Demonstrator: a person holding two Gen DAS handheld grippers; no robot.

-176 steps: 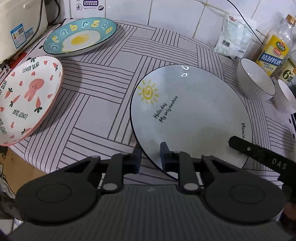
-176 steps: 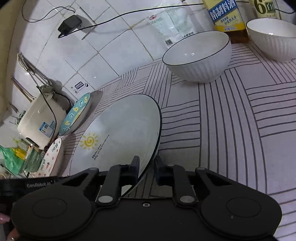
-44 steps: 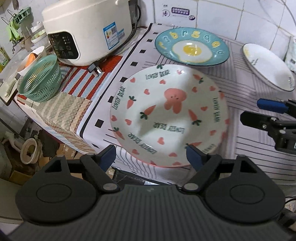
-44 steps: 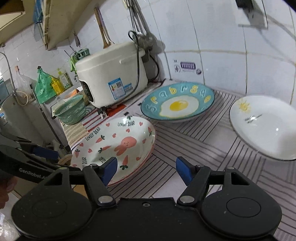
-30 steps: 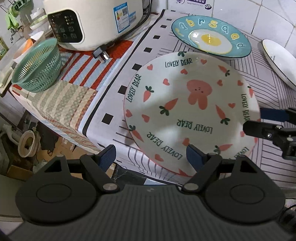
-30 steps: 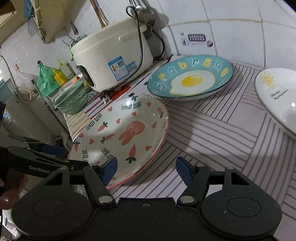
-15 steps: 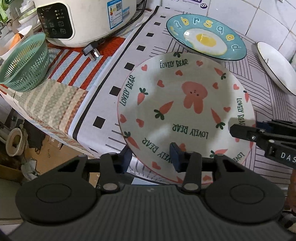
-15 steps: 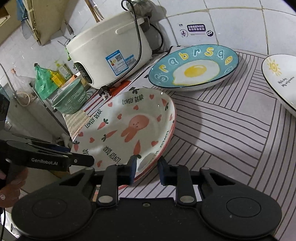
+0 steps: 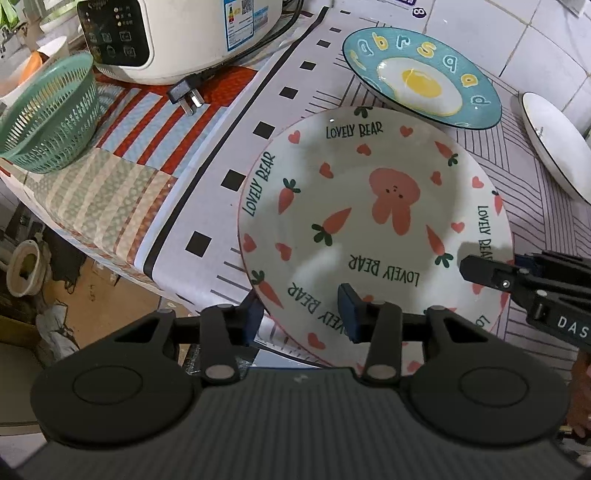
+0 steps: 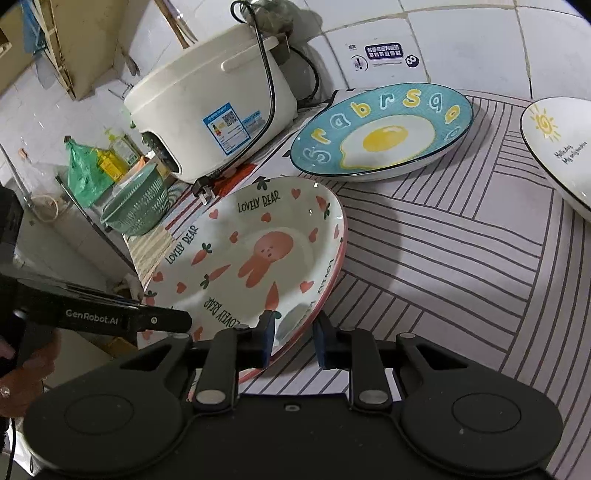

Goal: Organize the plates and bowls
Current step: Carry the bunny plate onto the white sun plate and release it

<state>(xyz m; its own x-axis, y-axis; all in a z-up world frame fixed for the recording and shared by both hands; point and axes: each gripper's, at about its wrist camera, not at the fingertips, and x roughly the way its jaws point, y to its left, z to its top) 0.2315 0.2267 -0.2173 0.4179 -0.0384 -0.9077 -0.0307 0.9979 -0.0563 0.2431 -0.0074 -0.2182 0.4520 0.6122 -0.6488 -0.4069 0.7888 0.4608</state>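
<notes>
Looking down the left wrist cam: left gripper (image 9: 301, 315) straddles the near rim of the bunny plate (image 9: 373, 225), one pad under the edge, other pad on top w/ "LOVELY BEAR" print beside it — jaws narrowed onto the rim, tho can't tell if contact is firm. Plate sits near the counter's front edge on the striped cloth (image 9: 535, 192). Egg plate (image 9: 417, 79) lies beyond it, sun plate (image 9: 554, 147) off to the right. Rice cooker (image 9: 177, 33) and green basket (image 9: 48, 114) at left. Right gripper (image 9: 491, 271) shows at the plate's right rim.

Right wrist cam: right gripper (image 10: 293, 338) is closed in on the bunny plate (image 10: 255, 258) rim, pads either side of the pink edge. Left gripper (image 10: 162, 319) pokes in from the left. Egg plate (image 10: 384, 133) behind, sun plate (image 10: 557, 147) far right, both flat on the cloth.
</notes>
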